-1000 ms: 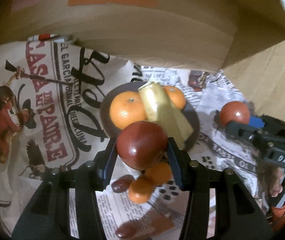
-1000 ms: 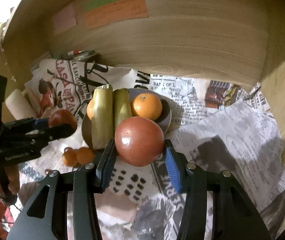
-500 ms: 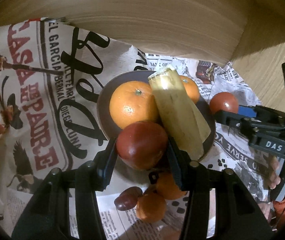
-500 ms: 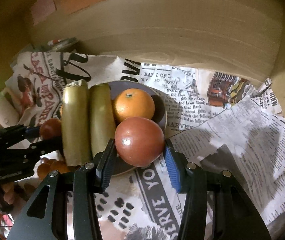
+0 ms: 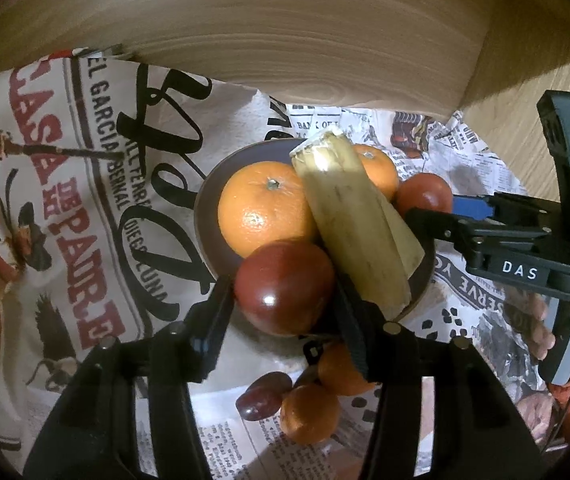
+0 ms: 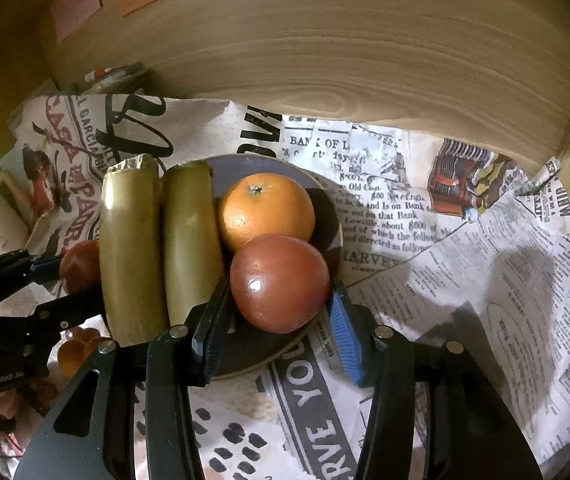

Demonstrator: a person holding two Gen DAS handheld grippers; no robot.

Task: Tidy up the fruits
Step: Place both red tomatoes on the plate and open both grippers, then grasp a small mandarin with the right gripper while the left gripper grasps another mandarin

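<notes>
Newspaper (image 6: 465, 260) covers the bench under both tongs. Nearest in the left wrist view, two small oranges (image 5: 309, 412) and a dark glossy fruit (image 5: 263, 396) lie on the paper just in front of the plate (image 5: 205, 216); the right wrist view barely catches them at its left edge. The left tongs (image 5: 285, 292) have just been opening. A dark red tomato (image 5: 285, 286) sits between them on the plate's near edge, and the pads look barely off its sides. The right tongs (image 6: 279, 292) are partly closed and clamp a lighter tomato (image 6: 279, 282) above the near part of the plate, against a large orange (image 6: 265, 208).

Only the right wrist view shows two banana pieces (image 6: 131, 248) lying side by side across the plate. From the left they overlap, and a second orange (image 5: 377, 168) peeks out behind them. That view alone shows the person's hand (image 5: 537, 332) on the right tongs' grip.

Behind the plate stands a wooden wall (image 6: 325, 40) with paper notes (image 6: 77, 4) stuck on it.
</notes>
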